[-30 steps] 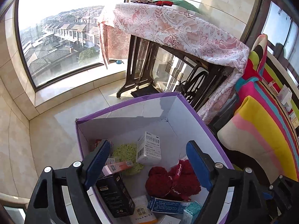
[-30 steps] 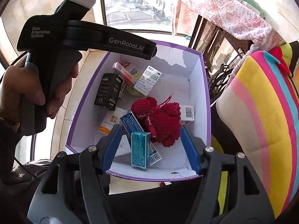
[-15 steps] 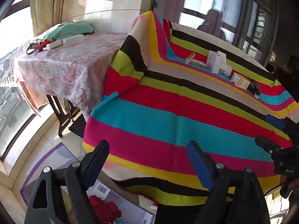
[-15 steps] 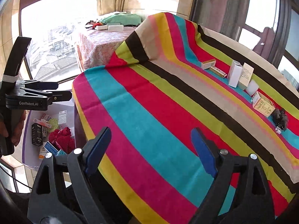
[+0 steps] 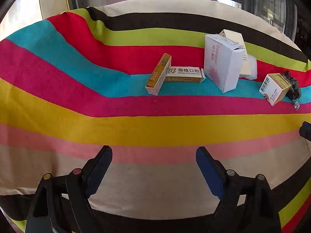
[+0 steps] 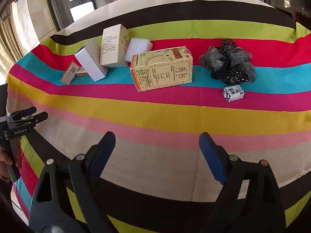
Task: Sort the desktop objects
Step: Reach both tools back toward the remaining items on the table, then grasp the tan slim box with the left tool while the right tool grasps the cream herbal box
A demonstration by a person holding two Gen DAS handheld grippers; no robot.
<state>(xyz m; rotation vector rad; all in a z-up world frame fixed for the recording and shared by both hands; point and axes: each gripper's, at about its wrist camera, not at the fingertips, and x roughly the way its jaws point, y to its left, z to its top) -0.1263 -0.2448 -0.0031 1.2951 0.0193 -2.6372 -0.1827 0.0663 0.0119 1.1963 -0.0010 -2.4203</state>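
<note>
The work surface is a round table covered by a striped cloth (image 6: 155, 116) with bands of cream, black, lime, red, turquoise, magenta, yellow and pink; tall windows stand behind it.

Your left gripper (image 5: 153, 155) hovers above the near pink and cream bands with its blue-padded fingers (image 5: 206, 163) spread wide and nothing between them. Your right gripper (image 6: 156, 140) sits in the same attitude over the near cream band, fingers (image 6: 210, 151) wide apart and empty. From the right wrist view you also see the left gripper at the left edge of the table, held in your hand (image 6: 7, 161).

The objects to sort lie along the turquoise and red bands, well apart from both grippers:
- A narrow yellow-and-white carton (image 5: 158, 73) stands on its long edge, touching a flat white-and-gold dental box (image 5: 184, 74) lying behind it.
- A tall plain white box (image 5: 221, 64) leans tilted just right of these, with a cream printed box (image 6: 113, 45) upright behind it and a white foam block (image 6: 139, 47) beside that.
- A large cream patterned box with red print (image 6: 161, 69) lies on its side near the centre.
- A black-and-grey mesh scrunchie (image 6: 229, 62) rests to the right of it.
- A small blue-and-white wrapped cube (image 6: 233, 93) sits just in front of the scrunchie, on the magenta band.
</note>
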